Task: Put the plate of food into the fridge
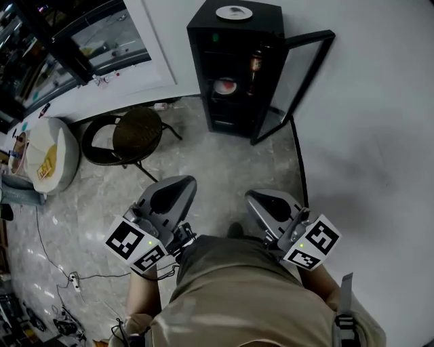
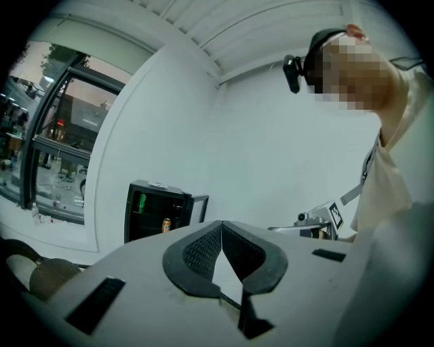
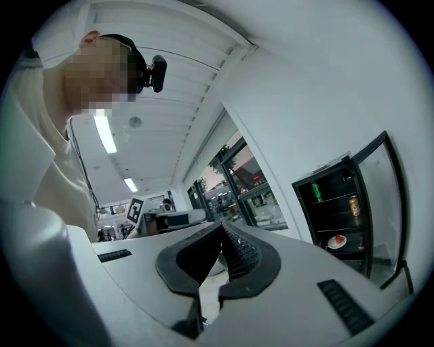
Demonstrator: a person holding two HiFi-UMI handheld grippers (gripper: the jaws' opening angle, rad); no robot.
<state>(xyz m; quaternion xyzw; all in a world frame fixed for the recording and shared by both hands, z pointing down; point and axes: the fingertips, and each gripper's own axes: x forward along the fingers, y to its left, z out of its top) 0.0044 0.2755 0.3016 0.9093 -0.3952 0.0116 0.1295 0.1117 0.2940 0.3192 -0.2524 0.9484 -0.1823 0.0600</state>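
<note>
A black mini fridge stands against the wall with its glass door swung open to the right. The plate of food, white with something red on it, sits on a lower shelf inside and also shows in the right gripper view. My left gripper and right gripper are held close to my body, well short of the fridge. Both are shut and empty, with the left jaws meeting at their tips and the right jaws likewise.
A second plate lies on top of the fridge. A bottle, a green can and an orange can are on its shelves. A black round chair and a white cushion stand left; cables lie on the floor.
</note>
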